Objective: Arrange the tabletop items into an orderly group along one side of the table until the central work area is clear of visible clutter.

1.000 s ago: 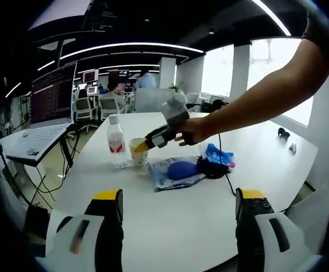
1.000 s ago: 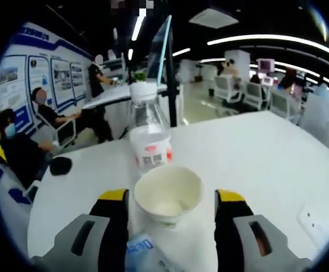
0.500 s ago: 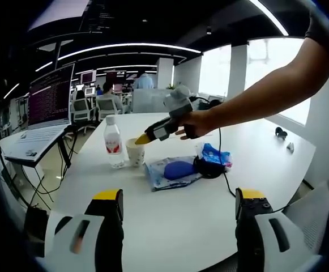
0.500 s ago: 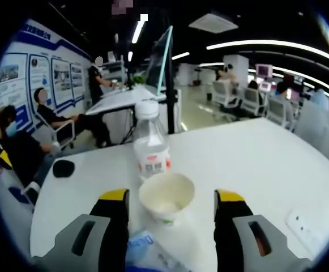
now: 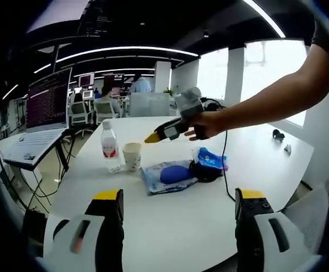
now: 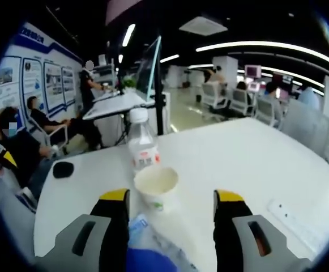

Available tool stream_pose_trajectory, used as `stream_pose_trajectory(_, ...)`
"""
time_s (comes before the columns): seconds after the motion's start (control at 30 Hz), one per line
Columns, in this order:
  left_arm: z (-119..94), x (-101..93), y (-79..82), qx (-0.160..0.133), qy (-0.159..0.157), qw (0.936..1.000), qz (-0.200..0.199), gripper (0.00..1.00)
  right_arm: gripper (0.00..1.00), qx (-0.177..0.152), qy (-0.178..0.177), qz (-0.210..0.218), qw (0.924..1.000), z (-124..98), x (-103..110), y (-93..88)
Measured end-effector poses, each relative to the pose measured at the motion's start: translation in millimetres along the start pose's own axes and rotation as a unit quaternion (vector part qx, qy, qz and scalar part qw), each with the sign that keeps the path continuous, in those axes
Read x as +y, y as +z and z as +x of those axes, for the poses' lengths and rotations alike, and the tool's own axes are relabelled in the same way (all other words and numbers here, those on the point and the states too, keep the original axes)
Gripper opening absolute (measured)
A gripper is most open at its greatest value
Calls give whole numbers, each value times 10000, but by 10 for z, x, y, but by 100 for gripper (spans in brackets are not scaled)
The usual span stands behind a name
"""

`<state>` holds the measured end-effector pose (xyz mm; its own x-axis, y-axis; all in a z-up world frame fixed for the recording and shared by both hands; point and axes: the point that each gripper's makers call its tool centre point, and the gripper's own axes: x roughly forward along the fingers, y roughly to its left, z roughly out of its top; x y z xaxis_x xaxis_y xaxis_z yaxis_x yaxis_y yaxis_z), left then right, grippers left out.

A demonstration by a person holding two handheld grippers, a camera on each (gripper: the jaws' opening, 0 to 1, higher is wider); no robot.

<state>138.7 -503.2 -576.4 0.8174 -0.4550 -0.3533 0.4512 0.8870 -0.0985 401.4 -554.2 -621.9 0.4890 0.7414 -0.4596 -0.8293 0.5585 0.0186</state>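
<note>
On the white table (image 5: pixel 170 226) a clear water bottle (image 5: pixel 109 150) with a red label stands next to a paper cup (image 5: pixel 132 156). Right of them lie a clear bag holding something blue (image 5: pixel 167 174), a black object (image 5: pixel 201 170) and a blue packet (image 5: pixel 210 158). My left gripper (image 5: pixel 178 198) hangs open over the near table edge. A hand holds my right gripper (image 5: pixel 151 137) in the air above the cup. In the right gripper view, my right gripper (image 6: pixel 172 198) is open, with the cup (image 6: pixel 156 184) and bottle (image 6: pixel 141 150) ahead of its jaws and the bag (image 6: pixel 147 243) below.
A black cable (image 5: pixel 226 187) runs from the black object toward the near edge. A laptop (image 5: pixel 45 102) sits on a stand to the left. Small dark items (image 5: pixel 277 135) lie at the far right. A black mouse (image 6: pixel 62 169) and a white power strip (image 6: pixel 300 224) rest on the table.
My right gripper has drawn back and up from the cup, which now looks smaller and stays beside the bottle. The left gripper view has pulled back slightly.
</note>
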Motion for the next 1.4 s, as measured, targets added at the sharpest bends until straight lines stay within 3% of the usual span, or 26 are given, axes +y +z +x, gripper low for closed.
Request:
stream_pose_trajectory(0.37,23,-57,0,-10,-121,9999,38,79,56,-117,-332,237,9991,-409,-114,-142)
stream_pose_trajectory(0.83,54,-74,-2,-5,-186,9998,78,78,55,-181,-898,799,9926,-913,-239,-565)
stream_pose_trajectory(1.1,149,-152,36,-8,-383,9991,159,77,55,-414,-1324,1331,9814,-1290,-335,-783)
stream_pose_trajectory(1.4,191,-238,55,-28,-537,9983,212,77,55,-466,-1567,1464,9756,-1531,-399,-930)
